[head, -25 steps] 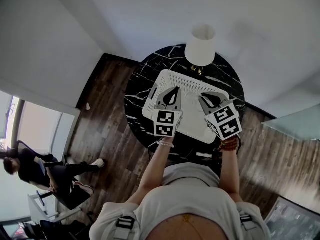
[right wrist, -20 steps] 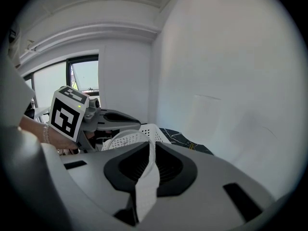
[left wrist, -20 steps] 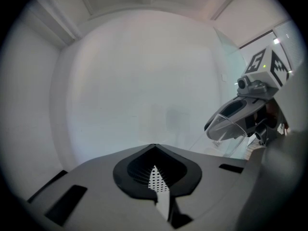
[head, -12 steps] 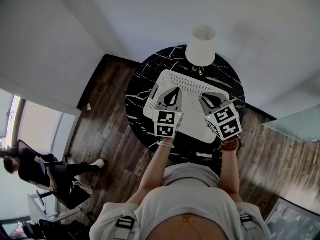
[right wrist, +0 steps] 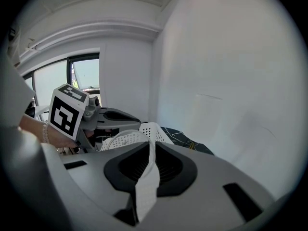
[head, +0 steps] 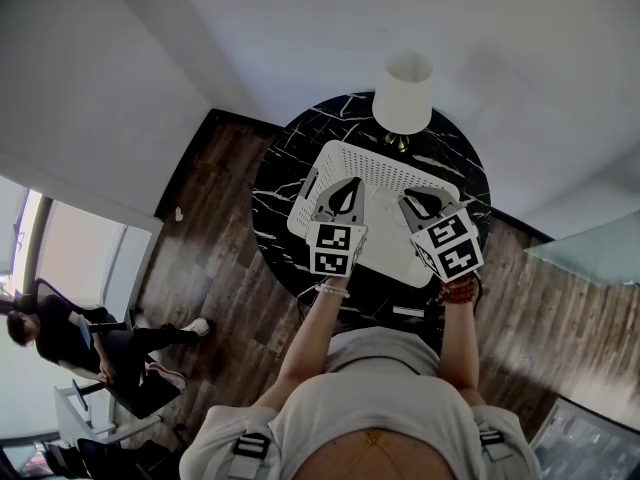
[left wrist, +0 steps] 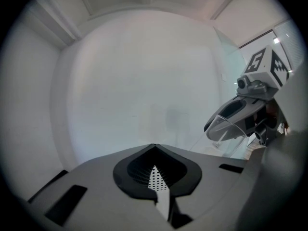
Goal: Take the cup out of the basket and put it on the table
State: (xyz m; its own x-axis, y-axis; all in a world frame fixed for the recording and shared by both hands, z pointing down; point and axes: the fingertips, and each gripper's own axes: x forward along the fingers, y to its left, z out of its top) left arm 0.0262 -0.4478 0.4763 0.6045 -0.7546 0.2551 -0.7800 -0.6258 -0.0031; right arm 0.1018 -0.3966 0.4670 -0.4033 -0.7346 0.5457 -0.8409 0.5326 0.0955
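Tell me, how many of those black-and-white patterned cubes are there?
2. One black-and-white marker cube tops the left gripper, the other the right gripper, both over the white perforated plastic basket on the round black marble table. None looks hidden.

White perforated basket (head: 385, 173), black white-veined table (head: 275, 183)

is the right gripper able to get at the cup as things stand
Yes, it seems so: the fingers of the right gripper are closed on the rim of the clear cup, over the white basket, with nothing else in the way.
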